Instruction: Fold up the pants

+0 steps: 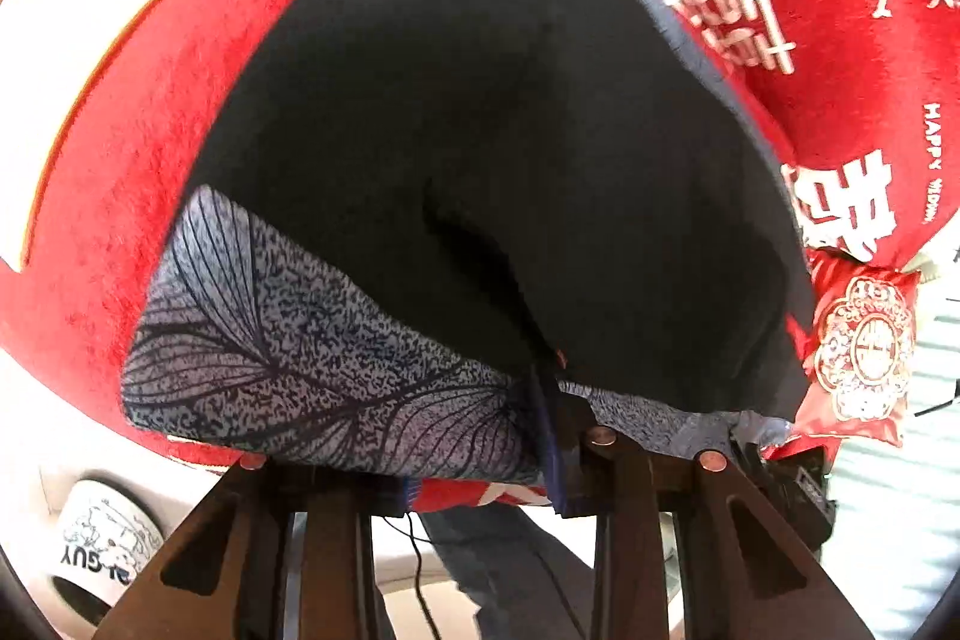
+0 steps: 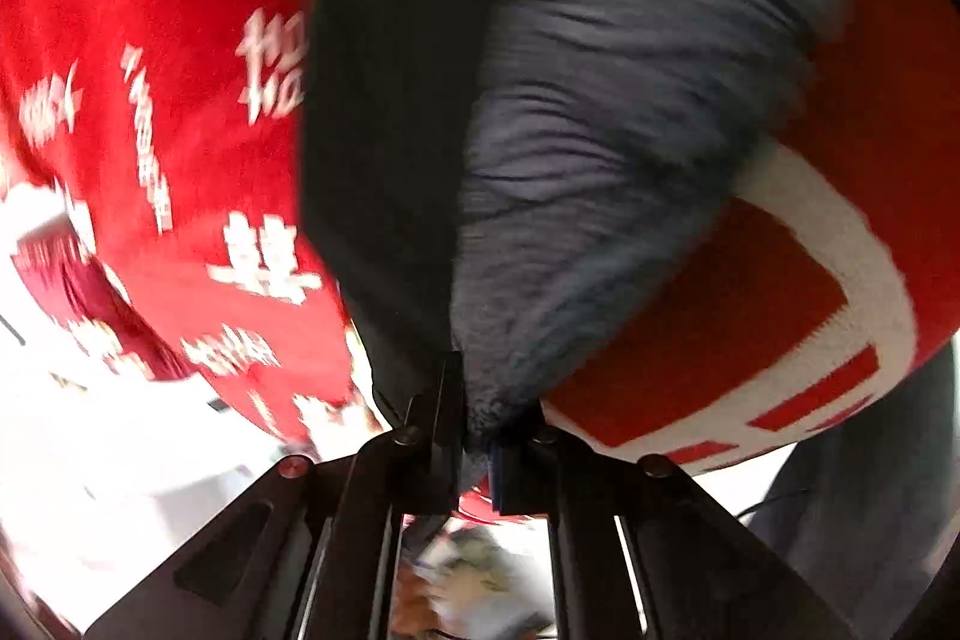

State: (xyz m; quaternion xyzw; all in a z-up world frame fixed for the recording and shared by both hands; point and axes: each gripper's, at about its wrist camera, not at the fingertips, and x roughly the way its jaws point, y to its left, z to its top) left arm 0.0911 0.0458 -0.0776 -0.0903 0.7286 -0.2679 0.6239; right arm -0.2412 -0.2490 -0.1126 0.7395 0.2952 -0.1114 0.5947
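The leaf-print pants (image 1: 312, 340) are lying across the red blanket (image 1: 150, 148), dark lining turned up. The left tool (image 1: 555, 436) is pinching their near hem at the blanket's edge. The right tool (image 2: 480, 430) is clamping a bunched grey fold, blurred. A cartoon mug (image 1: 102, 550) is sitting below the blanket.

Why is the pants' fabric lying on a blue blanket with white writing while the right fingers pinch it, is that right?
Nearly. The blanket under the pants is red, not blue, as the right wrist view shows. The white writing is there, and the right fingers do pinch the fabric.
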